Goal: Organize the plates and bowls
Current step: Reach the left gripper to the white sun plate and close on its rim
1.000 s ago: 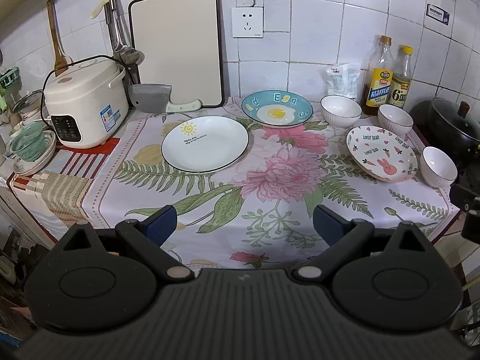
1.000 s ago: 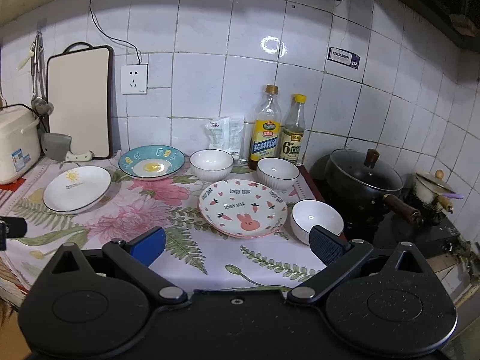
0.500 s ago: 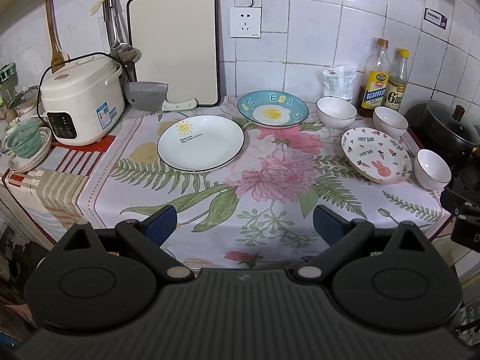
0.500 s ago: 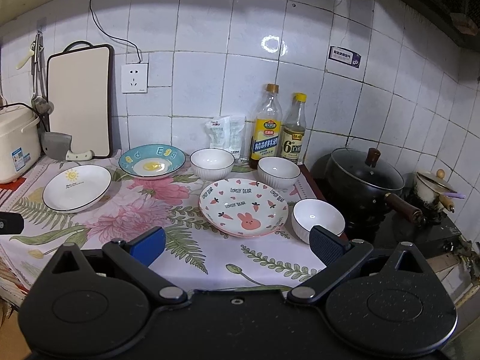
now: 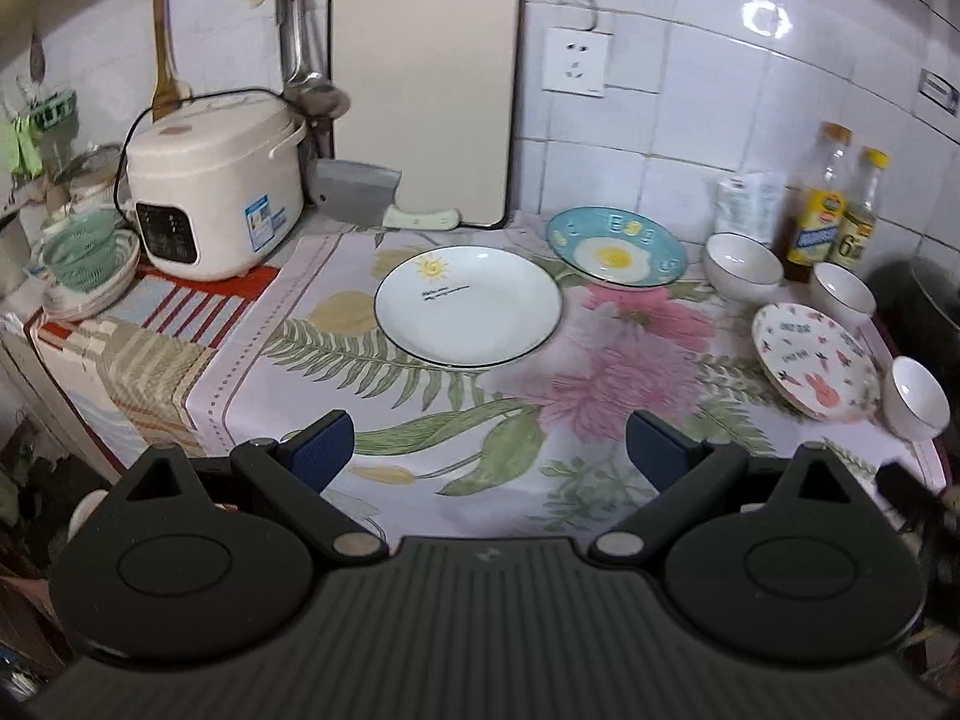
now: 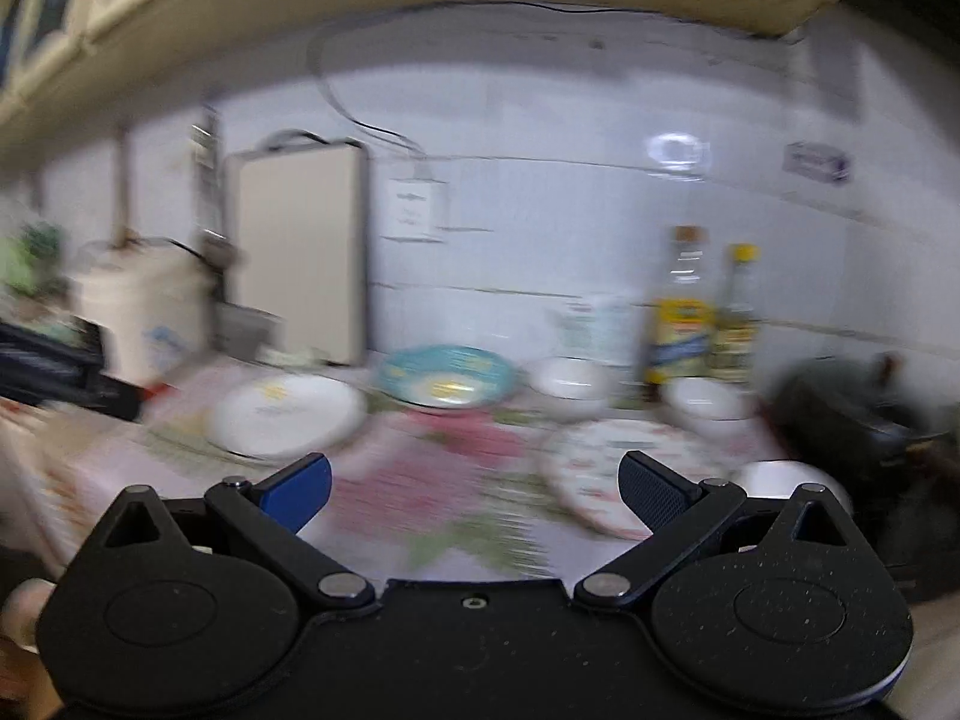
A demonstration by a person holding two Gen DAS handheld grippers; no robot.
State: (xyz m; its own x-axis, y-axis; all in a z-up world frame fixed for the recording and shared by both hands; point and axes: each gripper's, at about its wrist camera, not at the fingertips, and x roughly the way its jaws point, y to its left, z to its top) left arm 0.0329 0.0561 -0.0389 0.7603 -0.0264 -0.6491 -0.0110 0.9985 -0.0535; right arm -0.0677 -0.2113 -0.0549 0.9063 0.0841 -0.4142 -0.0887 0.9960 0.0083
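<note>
On the flowered cloth lie a white plate with a sun [image 5: 468, 305] [image 6: 285, 415], a blue egg plate [image 5: 616, 254] [image 6: 447, 383] behind it, and a pink rabbit plate [image 5: 813, 367] [image 6: 606, 480] at the right. Three white bowls stand around the rabbit plate: one by the egg plate [image 5: 743, 263] [image 6: 569, 383], one by the bottles [image 5: 843, 295] [image 6: 708, 407], one at the front right [image 5: 918, 397] [image 6: 780, 477]. My left gripper [image 5: 487, 450] hangs open above the cloth's near edge, empty. My right gripper [image 6: 474, 489] is open and empty too; its view is blurred.
A rice cooker [image 5: 216, 207] stands at the left, with a cutting board [image 5: 423, 99] and a cleaver [image 5: 360, 192] against the tiled wall. Two sauce bottles [image 5: 837, 210] and a dark pot [image 5: 924, 300] are at the right. Green strainers [image 5: 84, 252] sit far left.
The left gripper has swung left and nearer the white sun plate. The right gripper has turned left and tilted up quickly, blurring its view. Both stay open; no dish has moved.
</note>
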